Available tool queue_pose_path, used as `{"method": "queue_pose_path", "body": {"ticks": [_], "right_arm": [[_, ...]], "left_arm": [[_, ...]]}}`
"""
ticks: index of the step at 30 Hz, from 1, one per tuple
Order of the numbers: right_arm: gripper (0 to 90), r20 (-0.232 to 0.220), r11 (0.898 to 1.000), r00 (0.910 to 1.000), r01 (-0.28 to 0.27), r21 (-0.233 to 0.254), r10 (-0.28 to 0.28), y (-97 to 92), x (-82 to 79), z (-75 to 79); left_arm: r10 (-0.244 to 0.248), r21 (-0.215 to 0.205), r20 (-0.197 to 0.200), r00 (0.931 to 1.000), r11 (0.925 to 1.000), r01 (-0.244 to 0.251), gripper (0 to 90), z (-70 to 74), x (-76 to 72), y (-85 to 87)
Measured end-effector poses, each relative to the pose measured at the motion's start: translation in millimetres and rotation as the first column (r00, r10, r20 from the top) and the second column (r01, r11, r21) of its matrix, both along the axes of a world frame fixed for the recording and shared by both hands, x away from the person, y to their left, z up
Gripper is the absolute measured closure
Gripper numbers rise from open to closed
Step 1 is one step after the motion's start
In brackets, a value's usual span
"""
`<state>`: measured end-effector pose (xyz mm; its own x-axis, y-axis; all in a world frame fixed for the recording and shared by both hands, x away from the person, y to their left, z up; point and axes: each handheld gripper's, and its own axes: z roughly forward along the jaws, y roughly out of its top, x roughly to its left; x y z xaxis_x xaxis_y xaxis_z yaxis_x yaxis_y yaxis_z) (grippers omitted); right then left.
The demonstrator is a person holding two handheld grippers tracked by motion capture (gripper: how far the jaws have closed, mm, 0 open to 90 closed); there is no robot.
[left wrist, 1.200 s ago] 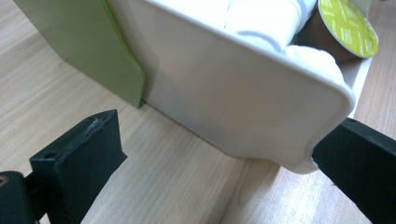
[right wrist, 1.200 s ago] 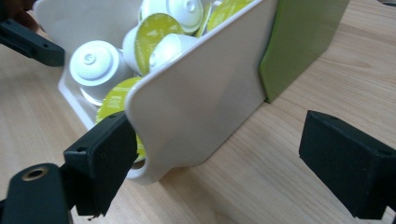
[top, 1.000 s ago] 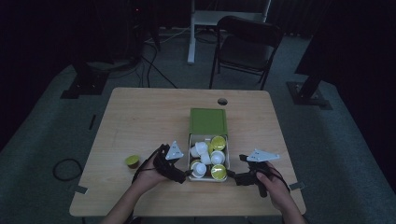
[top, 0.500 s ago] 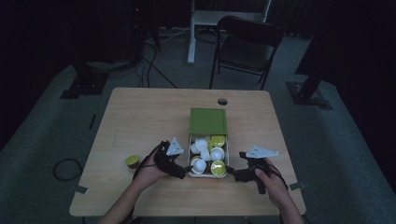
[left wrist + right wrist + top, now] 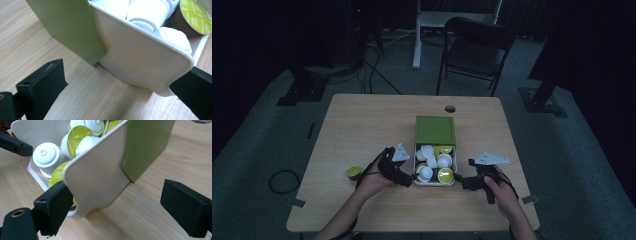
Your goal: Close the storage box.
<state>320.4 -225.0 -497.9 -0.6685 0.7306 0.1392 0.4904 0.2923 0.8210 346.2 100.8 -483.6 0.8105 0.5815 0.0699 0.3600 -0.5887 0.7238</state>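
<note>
Tools, left tool (image 5: 408,181) and right tool (image 5: 466,182), both released, flank the white capsule-filled tray (image 5: 434,183) at lower centre; next, presumably, sliding it into the green sleeve (image 5: 434,130).

1. The yellow-green foil lid (image 5: 196,16) of a capsule, in the left gripper view, carries small printed lines, too blurred to read.
2. In the right gripper view, the capsule lids (image 5: 73,141) in the white tray (image 5: 100,177) bear tiny lettering, likewise illegible.
</note>
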Motion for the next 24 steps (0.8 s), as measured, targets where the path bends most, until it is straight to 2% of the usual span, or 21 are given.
{"method": "queue_pose_path", "body": {"ticks": [14,21,24], "right_arm": [[10.7,0.003,1.000,1.0000,0.009,-0.005,-0.009,2.9,10.5,0.5],[10.7,0.010,0.999,0.9993,0.035,0.008,-0.035,2.8,17.1,2.9],[10.7,0.017,0.999,0.9989,0.043,0.004,-0.043,3.5,20.1,3.4]], "left_arm": [[0.026,-0.002,-0.008,0.9996,0.9997,-0.026,2.0,0.3,13.3,1.8],[0.034,-0.009,-0.003,0.9994,0.9994,-0.034,2.0,4.4,19.8,1.6],[0.035,0.003,0.000,0.9994,0.9994,-0.035,2.0,5.7,22.8,0.7]]}}
